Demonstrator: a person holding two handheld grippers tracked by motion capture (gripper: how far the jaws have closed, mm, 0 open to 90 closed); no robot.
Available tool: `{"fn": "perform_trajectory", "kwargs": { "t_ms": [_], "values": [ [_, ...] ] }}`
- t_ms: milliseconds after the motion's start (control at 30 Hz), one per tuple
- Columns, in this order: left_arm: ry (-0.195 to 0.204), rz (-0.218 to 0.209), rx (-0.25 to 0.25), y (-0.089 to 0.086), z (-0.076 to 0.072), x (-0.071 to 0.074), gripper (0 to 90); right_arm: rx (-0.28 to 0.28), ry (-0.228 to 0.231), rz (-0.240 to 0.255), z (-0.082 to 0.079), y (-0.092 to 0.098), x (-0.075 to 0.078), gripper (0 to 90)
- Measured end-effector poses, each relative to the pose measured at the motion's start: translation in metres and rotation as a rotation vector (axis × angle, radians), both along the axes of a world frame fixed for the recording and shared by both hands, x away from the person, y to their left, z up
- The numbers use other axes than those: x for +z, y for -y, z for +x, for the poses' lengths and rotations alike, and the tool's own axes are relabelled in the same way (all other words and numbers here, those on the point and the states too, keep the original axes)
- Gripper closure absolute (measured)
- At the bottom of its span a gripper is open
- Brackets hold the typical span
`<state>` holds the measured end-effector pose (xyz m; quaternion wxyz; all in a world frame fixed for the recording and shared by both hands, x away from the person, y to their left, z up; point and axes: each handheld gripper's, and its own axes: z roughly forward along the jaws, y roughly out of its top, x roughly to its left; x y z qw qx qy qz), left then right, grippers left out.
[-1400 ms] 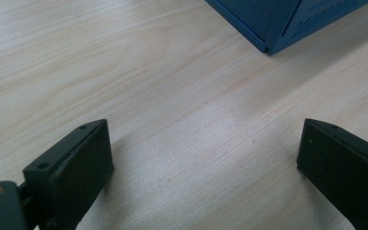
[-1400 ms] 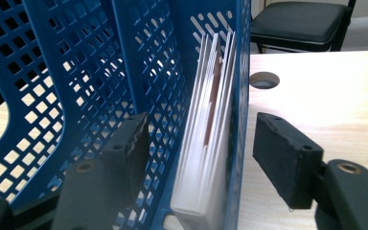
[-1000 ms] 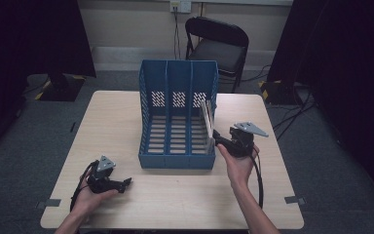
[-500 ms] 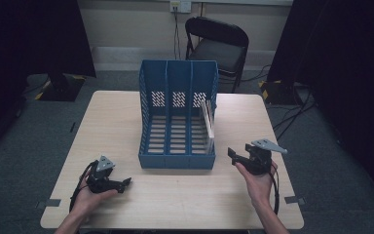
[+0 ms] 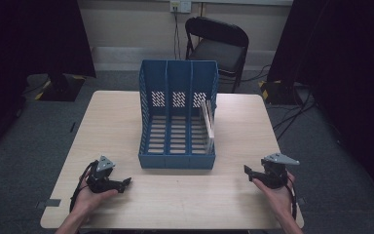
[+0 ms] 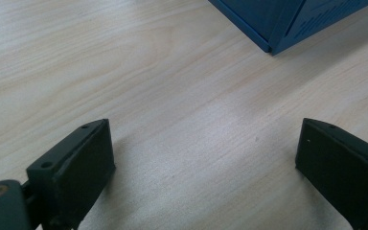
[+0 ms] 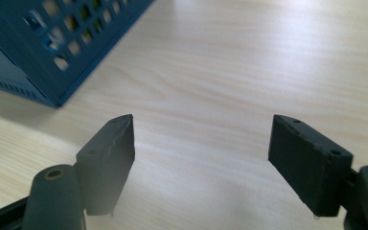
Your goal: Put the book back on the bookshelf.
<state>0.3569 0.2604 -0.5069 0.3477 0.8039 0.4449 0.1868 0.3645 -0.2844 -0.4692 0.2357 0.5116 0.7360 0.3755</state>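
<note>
I'm working in what looks like a recording studio or lab: my wooden table (image 5: 126,117) stands on grey carpet, black curtains (image 5: 29,39) hang on both sides of it, a black folding chair (image 5: 216,46) waits behind it, and cables (image 5: 292,114) trail to its right.

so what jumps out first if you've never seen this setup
The blue file rack stands mid-table with a pale flat item leaning in its right-hand compartment. Nearer the person, the left tongs and right tongs rest open and empty on the wooden table, one either side.
</note>
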Motion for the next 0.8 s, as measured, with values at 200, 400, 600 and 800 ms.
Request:
{"fn": "perform_trajectory", "kwargs": {
  "t_ms": [200,400,600,800],
  "values": [
    [0.000,0.000,0.000,0.000,0.000,0.000,5.3,-0.025,-0.061,-0.028,0.007,0.009,-0.016,23.9],
    [-0.001,0.000,0.012,-0.002,0.001,0.000,5.3,-0.027,-0.108,-0.058,0.011,0.010,-0.028,21.1],
    [-0.001,-0.002,0.032,-0.004,0.002,0.000,5.2,-0.021,-0.064,-0.074,0.011,0.003,-0.036,14.2],
    [-0.009,0.004,0.026,-0.003,0.003,0.000,2.8,-0.041,-0.065,-0.073,0.009,0.003,-0.036,14.0]
  ]
}}
